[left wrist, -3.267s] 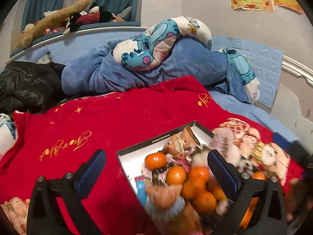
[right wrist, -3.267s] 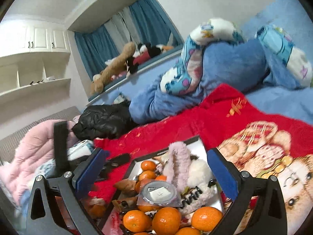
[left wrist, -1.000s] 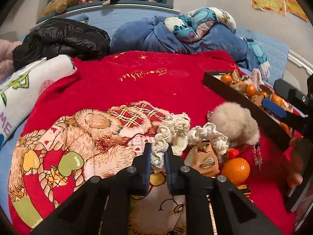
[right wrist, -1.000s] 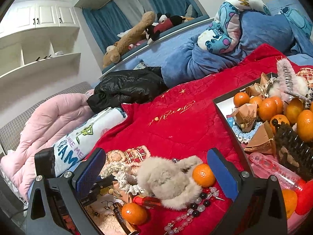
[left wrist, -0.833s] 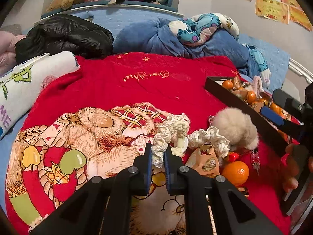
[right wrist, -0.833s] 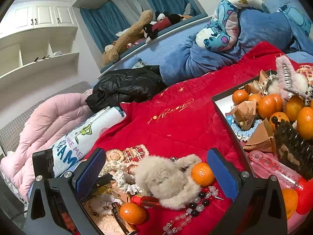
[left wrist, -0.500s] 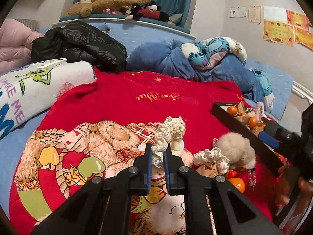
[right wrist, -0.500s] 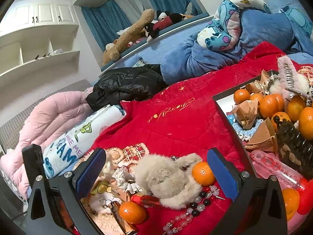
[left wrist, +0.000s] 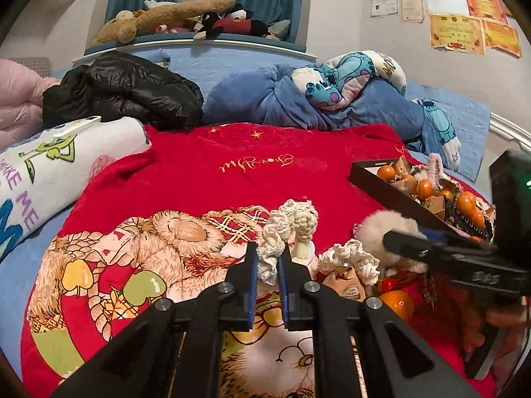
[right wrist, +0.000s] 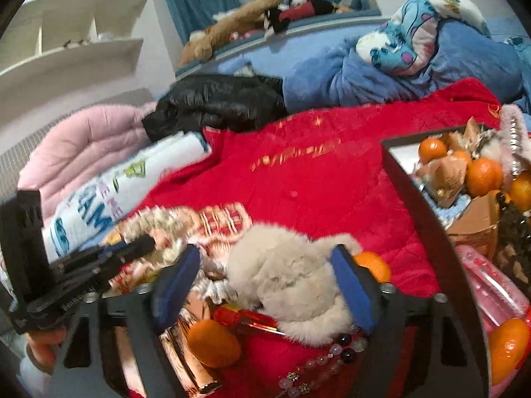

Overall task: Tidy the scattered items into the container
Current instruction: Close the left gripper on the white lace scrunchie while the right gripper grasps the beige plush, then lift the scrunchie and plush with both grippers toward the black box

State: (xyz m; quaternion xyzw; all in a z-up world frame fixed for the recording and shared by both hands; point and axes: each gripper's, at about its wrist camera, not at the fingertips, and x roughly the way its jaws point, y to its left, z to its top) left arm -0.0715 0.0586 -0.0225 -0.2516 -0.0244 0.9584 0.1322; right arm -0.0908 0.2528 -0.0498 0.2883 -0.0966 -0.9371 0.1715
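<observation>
My left gripper (left wrist: 267, 265) is shut on a cream crocheted scrunchie (left wrist: 292, 220), which stands up from the red bear-print blanket (left wrist: 232, 165). My right gripper (right wrist: 265, 272) straddles a fluffy beige pompom (right wrist: 285, 275) and its jaws are closing; the right pad touches the fur, the left pad stands apart from it. The dark box (right wrist: 408, 179) at the right holds oranges, paper packets and a brush. Loose around the pompom lie two oranges (right wrist: 212, 338), a red pen (right wrist: 245, 320), a bead string (right wrist: 332, 358) and a second scrunchie (left wrist: 351, 258).
A rolled white printed blanket (left wrist: 49, 172) and a pink quilt (right wrist: 83, 142) lie at the left. A black jacket (left wrist: 122, 89) and a blue duvet (left wrist: 298, 106) sit behind the red blanket. Plush toys (left wrist: 172, 16) line the far ledge.
My right gripper has dropped forward over the fluffy pompom and its jaws have narrowed around it. My left gripper stays shut on the scrunchie and has tilted upward slightly.
</observation>
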